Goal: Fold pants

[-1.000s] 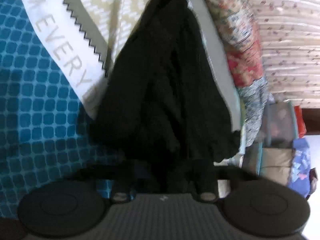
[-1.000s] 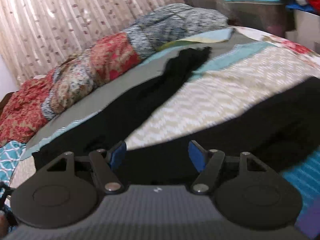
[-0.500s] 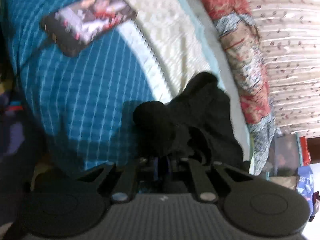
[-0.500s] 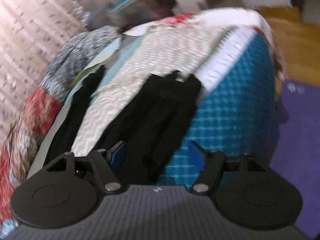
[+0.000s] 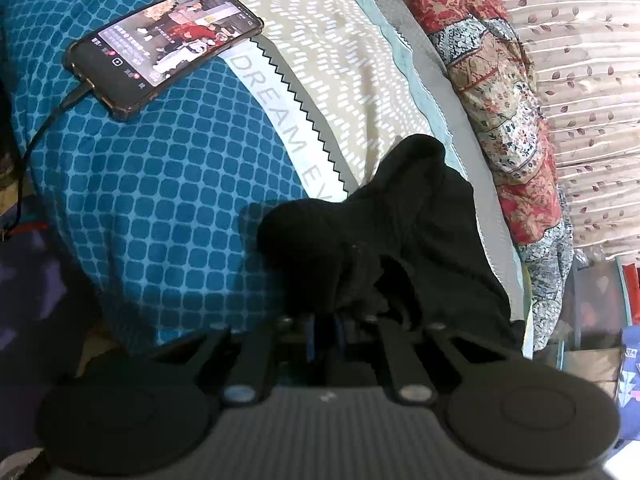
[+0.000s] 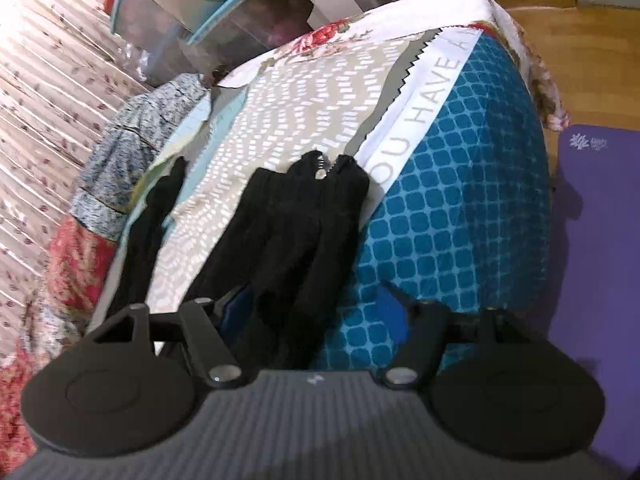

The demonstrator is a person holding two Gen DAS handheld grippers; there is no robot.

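Pants (image 5: 400,236) on bedspread (image 5: 160,184), phone (image 5: 164,40) well apart.

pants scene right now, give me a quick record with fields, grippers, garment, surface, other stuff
garment: black pants, bunched on the bed
left gripper: shut on the pants fabric
right gripper: open, pants lying between its fingers
surface: bedspread, teal check and beige pattern
other: phone lying on the bedspread, screen lit, cable plugged in
floor: purple mat beside the bed

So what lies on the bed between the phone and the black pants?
In the left wrist view, only bedding: the blue checked cover and the white lettered band separate the phone from the pants.
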